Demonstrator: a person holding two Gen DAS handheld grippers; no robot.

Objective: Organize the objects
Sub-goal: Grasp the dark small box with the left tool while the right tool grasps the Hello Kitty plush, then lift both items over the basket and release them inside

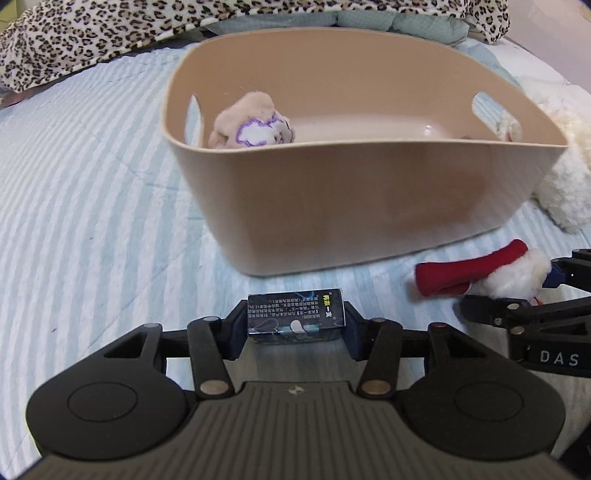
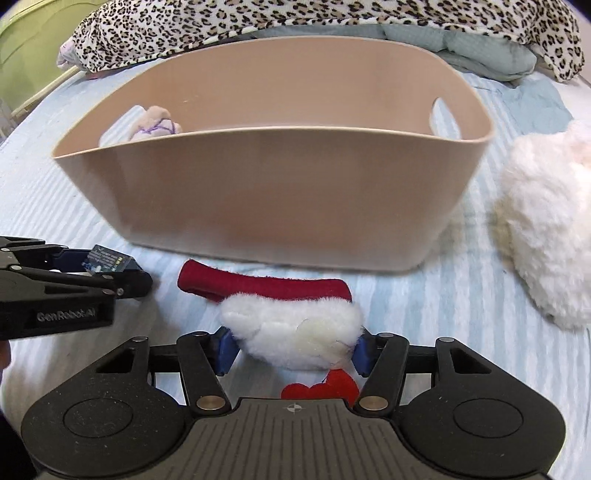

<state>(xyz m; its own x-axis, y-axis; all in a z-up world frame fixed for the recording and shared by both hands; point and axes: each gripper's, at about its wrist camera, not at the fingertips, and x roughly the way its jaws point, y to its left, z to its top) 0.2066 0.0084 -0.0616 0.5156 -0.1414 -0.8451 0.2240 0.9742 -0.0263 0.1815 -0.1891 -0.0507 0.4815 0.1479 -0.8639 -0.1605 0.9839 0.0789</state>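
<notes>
A beige plastic basket point(image 1: 332, 206) stands on the striped bed, also in the right wrist view point(image 2: 258, 192). A pink plush with purple stitching point(image 1: 251, 123) lies inside it at the left point(image 2: 155, 123). My left gripper point(image 1: 295, 321) is shut on a small dark box with printed text point(image 1: 295, 314), just in front of the basket; it shows in the right wrist view point(image 2: 105, 260). My right gripper point(image 2: 293, 343) is shut on the white furry end of a red and white plush Santa hat point(image 2: 291, 332), seen from the left wrist view point(image 1: 480, 271).
A fluffy white plush point(image 2: 543, 229) lies right of the basket point(image 1: 565, 177). A leopard-print blanket point(image 2: 295, 18) and a teal quilt point(image 2: 480, 48) are piled behind the basket. Striped bedding point(image 1: 92, 184) stretches to the left.
</notes>
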